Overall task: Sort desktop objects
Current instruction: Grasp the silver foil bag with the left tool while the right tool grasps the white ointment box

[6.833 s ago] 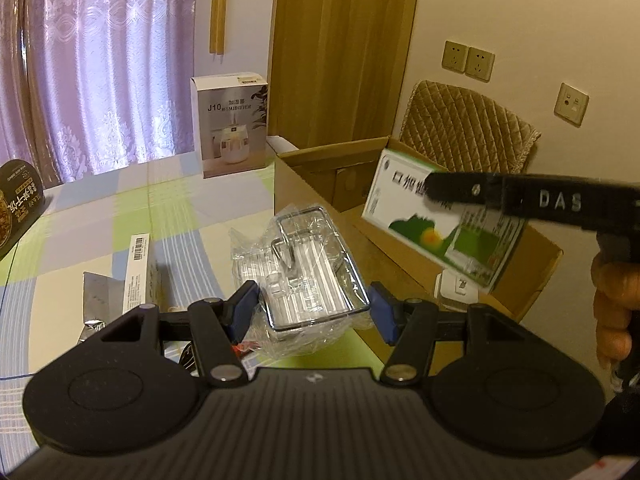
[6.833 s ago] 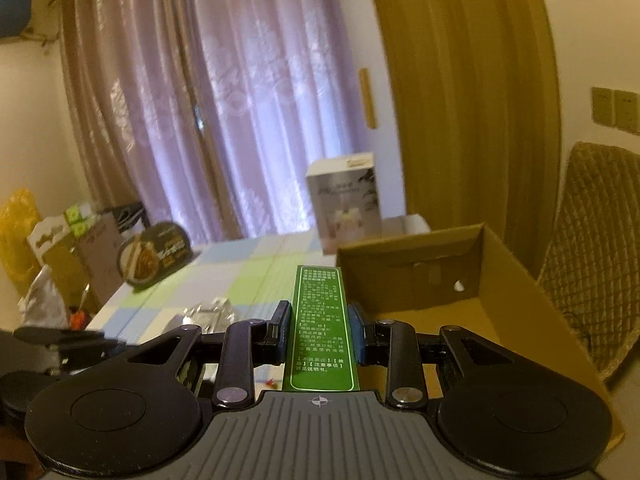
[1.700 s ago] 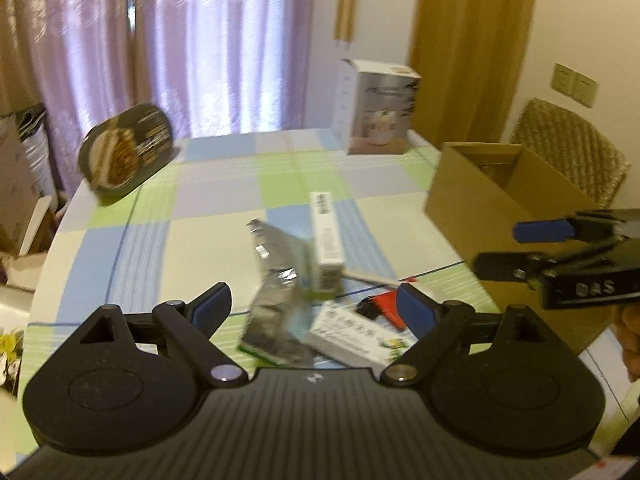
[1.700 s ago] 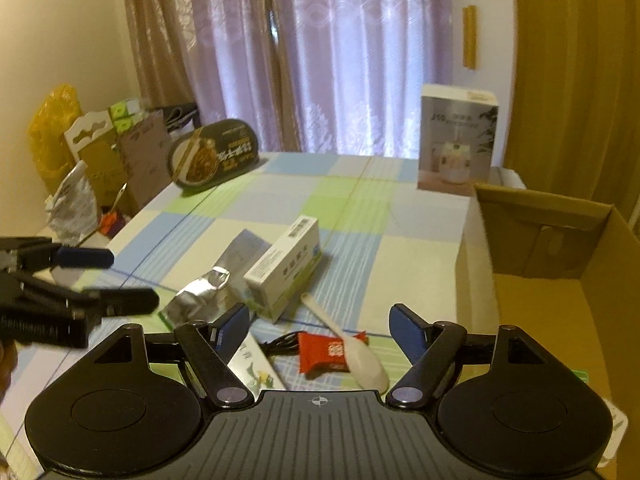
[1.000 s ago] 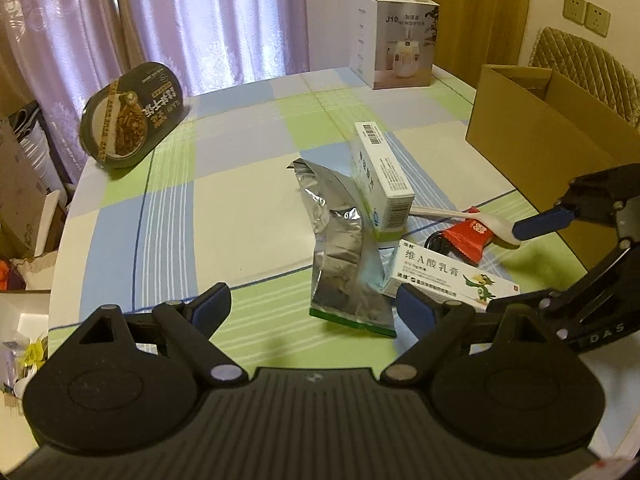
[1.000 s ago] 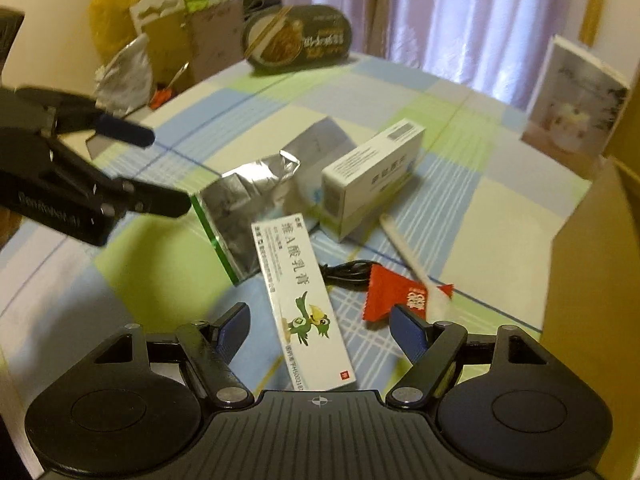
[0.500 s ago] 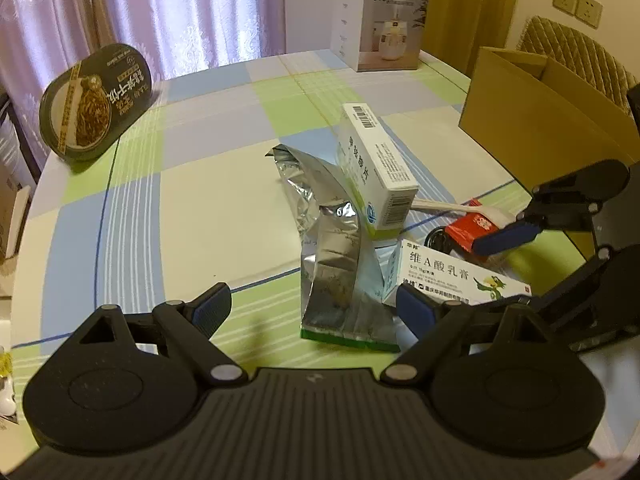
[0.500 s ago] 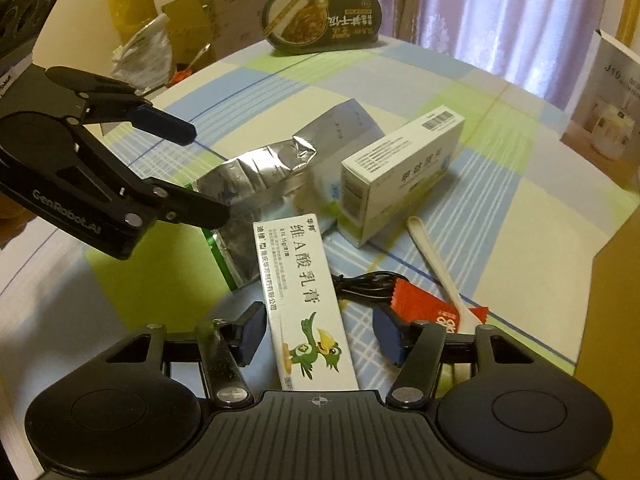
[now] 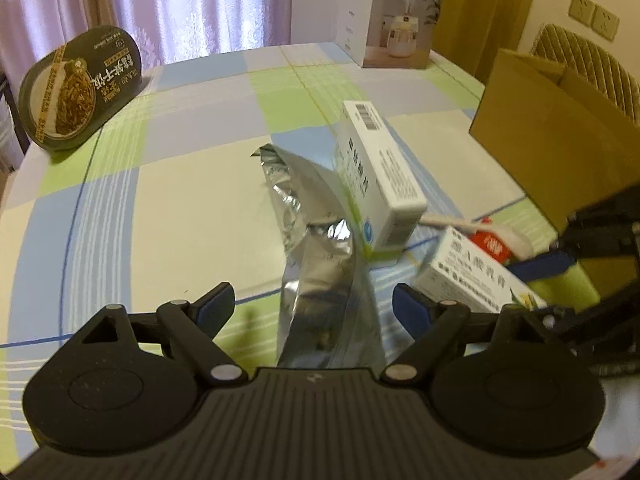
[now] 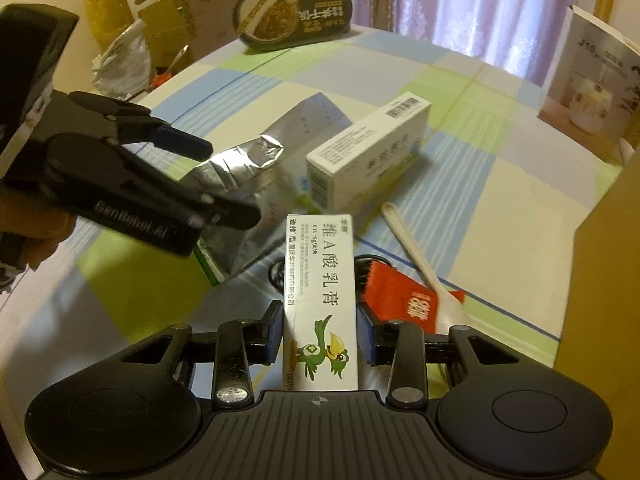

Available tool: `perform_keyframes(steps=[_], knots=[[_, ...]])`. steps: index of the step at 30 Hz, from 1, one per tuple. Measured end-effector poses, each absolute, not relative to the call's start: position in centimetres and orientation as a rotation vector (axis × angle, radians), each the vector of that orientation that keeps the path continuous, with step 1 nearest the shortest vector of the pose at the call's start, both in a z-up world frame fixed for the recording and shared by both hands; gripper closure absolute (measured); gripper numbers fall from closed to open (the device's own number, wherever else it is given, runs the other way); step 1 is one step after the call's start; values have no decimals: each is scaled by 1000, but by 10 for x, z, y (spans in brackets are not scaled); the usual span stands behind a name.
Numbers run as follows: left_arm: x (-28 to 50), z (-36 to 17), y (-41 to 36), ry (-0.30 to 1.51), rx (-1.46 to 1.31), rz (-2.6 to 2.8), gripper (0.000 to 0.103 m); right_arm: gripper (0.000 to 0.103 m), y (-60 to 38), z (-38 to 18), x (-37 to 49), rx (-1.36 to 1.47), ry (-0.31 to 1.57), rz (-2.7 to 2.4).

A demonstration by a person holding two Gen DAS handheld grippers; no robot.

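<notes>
Count on the checked tablecloth (image 9: 192,200): two medicine cartons, one foil pouch, one red sachet, one white plastic spoon, one black cable, one cardboard box, one humidifier carton, one oval noodle-bowl pack.

Right gripper (image 10: 320,340): fingers closed in against the long sides of the ointment carton (image 10: 320,292), a white carton with a green bird print. Blue pads touch both sides; the carton runs straight forward from between them. Whether it is lifted clear of the cloth cannot be told.

Left gripper (image 9: 312,308): jaws wide apart, gripping nothing. The foil pouch (image 9: 324,276) lies between and ahead of its fingers, near end hidden under the gripper body.

Ahead of the left gripper and right of the pouch sits the second white carton (image 9: 380,176), barcode end away, touching the pouch. Right of the right gripper's fingers: red sachet (image 10: 404,300), with the spoon (image 10: 420,264) lying across it. The black cable (image 10: 280,272) is mostly hidden behind the ointment carton.

Cardboard box (image 9: 552,128): far right of both grippers, cut off by the frame edge; interior not visible. Humidifier carton (image 9: 392,12) and noodle-bowl pack (image 9: 80,88) stand far ahead, well apart.

Left-view right edge is motion-blurred. Clutter beyond the table's far-left edge in the right view is hard to identify.
</notes>
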State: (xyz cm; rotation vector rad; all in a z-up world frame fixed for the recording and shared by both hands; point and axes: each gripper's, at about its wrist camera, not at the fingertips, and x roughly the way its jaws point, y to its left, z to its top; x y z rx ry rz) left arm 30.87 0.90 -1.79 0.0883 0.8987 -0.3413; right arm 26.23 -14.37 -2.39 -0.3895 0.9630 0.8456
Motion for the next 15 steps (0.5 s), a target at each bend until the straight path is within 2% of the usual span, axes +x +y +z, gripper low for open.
perform_keyframes(steps=[2,5,15], knots=[[313,-18,5,909,83,-350,29,68,-147,-23,263,-388,963,842],[320,-22,-1,938,92,-335,55,68,-150,-23,263,-384,964,835],[307,-19,-6,987,165,-358,63,68,-155,-20,262,-366,964,852]])
